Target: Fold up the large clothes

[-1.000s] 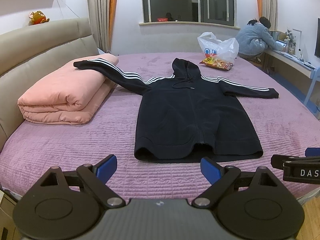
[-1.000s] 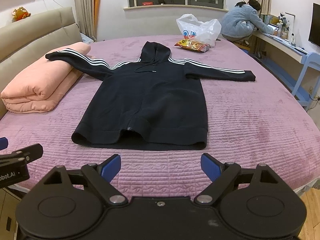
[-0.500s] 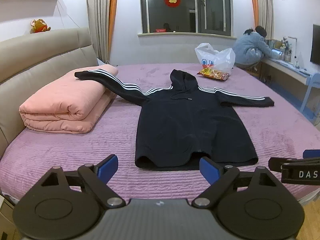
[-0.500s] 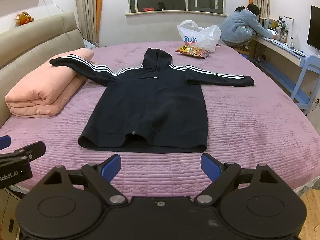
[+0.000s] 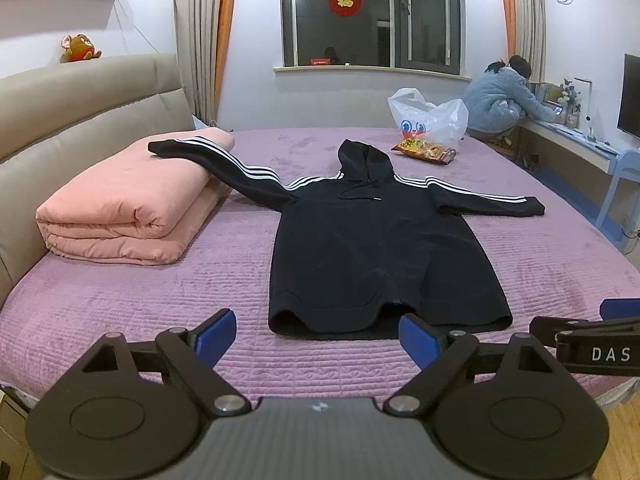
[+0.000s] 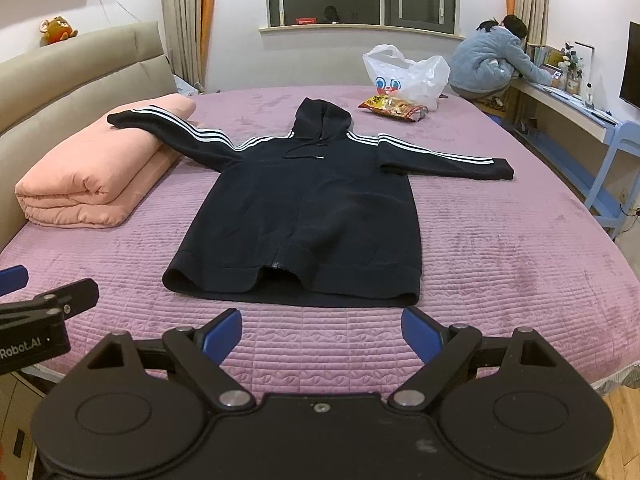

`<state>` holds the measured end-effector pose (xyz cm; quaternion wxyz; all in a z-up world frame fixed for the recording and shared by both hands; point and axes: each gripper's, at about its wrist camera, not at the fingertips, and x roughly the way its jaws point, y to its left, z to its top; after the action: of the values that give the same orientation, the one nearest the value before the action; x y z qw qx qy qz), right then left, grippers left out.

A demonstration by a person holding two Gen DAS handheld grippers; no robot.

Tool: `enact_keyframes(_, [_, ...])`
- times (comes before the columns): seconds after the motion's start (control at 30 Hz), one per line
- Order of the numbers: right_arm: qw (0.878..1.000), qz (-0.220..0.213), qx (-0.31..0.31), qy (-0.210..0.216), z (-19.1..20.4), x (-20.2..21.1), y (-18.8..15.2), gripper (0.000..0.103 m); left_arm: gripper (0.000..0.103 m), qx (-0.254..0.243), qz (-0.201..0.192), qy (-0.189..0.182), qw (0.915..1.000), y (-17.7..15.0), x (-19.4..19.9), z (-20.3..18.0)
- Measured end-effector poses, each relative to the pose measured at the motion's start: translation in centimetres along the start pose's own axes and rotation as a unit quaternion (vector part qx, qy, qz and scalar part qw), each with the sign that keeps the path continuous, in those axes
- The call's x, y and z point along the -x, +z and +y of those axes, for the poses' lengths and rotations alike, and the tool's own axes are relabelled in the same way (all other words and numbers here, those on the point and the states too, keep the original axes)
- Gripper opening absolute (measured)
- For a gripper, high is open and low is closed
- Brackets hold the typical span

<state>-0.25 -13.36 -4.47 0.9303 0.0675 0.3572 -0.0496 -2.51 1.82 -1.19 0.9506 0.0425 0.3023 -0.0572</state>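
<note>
— Where is the hoodie?

— The black hoodie [image 5: 380,240] lies flat mid-bed [image 5: 120,304], hood toward the far edge, hem toward me, its length running straight away from both grippers.

— And your grippers?

— My left gripper [image 5: 316,334] and right gripper [image 6: 322,330] hover wide apart, empty, at the near edge; the left sleeve [image 5: 216,160] rests on a pink quilt [image 5: 120,200].

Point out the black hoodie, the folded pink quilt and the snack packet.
black hoodie [image 5: 376,256], left wrist view, middle of the body.
folded pink quilt [image 5: 132,196], left wrist view, top surface.
snack packet [image 6: 394,107], right wrist view, packet middle.
</note>
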Motion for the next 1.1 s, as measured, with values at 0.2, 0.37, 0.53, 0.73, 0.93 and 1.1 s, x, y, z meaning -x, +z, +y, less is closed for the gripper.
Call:
enact_keyframes(0.2, [1.000,0.008,0.005,-0.001,-0.1,-1.0,0.3,0.102,0.091,0.000,0.008,0.000,1.0000,0.4,-1.5,0.0])
enact_keyframes(0.37, [1.000,0.019,0.007,-0.006,-0.7,-4.4,1.3,0.102,0.091,-0.005,0.023,0.000,0.9997,1.1,-5.4,-0.6])
enact_keyframes(0.53, [0.999,0.036,-0.010,-0.007,-2.7,-11.3,2.6,0.102,0.091,0.007,0.024,-0.017,0.9996,2.0,-12.0,-1.4])
enact_keyframes(0.73, [0.997,0.040,-0.066,0.001,-6.4,-22.7,4.9,0.102,0.090,0.007,0.002,-0.029,0.9995,4.1,-23.5,-2.5])
enact_keyframes(0.93, [0.991,0.025,-0.126,-0.029,-11.9,-32.6,9.1,0.102,0.083,0.013,0.012,-0.037,0.9992,7.0,-34.8,-3.1])
enact_keyframes(1.1, [0.989,0.039,-0.128,-0.063,-16.2,-35.9,13.2,0.102,0.083,0.032,0.051,-0.038,0.9975,10.4,-39.3,-3.5])
